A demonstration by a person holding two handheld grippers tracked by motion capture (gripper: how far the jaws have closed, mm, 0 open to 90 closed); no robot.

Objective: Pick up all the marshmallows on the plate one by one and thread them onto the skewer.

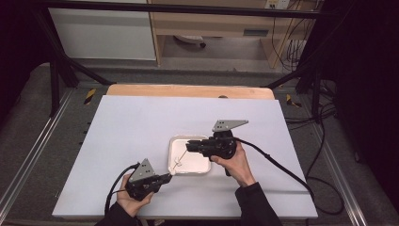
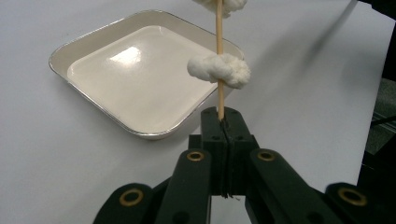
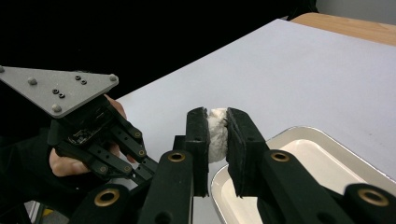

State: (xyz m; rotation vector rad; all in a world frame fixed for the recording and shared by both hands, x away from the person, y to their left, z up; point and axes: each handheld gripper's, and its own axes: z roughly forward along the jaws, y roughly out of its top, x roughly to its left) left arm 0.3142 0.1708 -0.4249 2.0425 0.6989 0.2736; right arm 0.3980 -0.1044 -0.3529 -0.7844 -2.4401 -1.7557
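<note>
Skewer [image 2: 219, 56] of thin pale wood with soft white marshmallow pieces [image 2: 218, 70], held up above a square tray [image 2: 93, 56].

The left hand-held gripper [image 2: 223, 120] clamps the bottom end of the stick tightly between its flat black jaws. The right hand-held gripper [image 3: 216, 135] squeezes one fluffy white piece [image 3: 216, 133], just over the glossy cream tray with rounded corners on the smooth white worktop [image 1: 131, 127].

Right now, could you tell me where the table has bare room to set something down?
The white table is bare across its far half and left side, beyond the tray. It is crowded at the tray's near-left corner, where the left hand-held gripper holds the skewer and the right hand-held gripper pinches a white piece.
</note>
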